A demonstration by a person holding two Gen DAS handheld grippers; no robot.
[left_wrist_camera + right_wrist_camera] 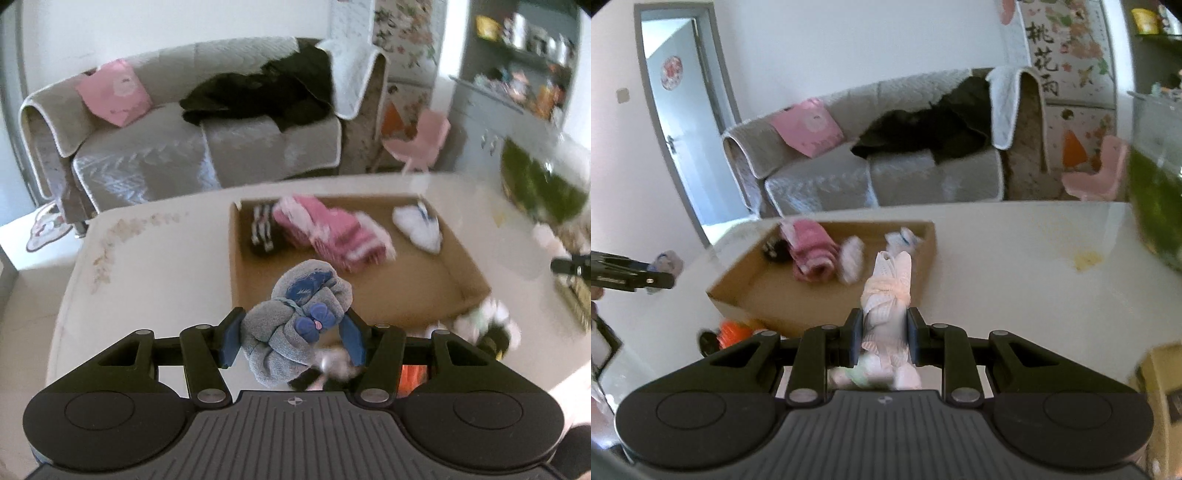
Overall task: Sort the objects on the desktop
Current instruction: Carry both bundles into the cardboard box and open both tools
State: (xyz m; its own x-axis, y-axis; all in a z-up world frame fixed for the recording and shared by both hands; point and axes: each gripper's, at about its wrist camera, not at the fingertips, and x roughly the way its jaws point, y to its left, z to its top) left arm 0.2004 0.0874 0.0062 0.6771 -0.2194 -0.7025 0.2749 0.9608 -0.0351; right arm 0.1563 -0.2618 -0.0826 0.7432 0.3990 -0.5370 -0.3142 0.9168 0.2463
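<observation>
My left gripper point(291, 334) is shut on a grey-blue sock bundle point(295, 325) with a blue bow, held above the near edge of a shallow cardboard box point(406, 295). The box holds a pink sock bundle point(332, 232), a black striped pair point(262, 229) and a white pair point(419, 223). My right gripper point(884, 338) is shut on a white sock bundle point(888, 291), held near the box's point(753, 291) front right side. The left gripper also shows at the left edge of the right wrist view point(646, 278).
The box sits on a white table point(147, 266). More loose socks point(487, 325) and an orange item point(412, 376) lie by the box's near corner. A green-filled glass tank point(1156, 206) stands at the table's right. A sofa point(184, 147) is behind.
</observation>
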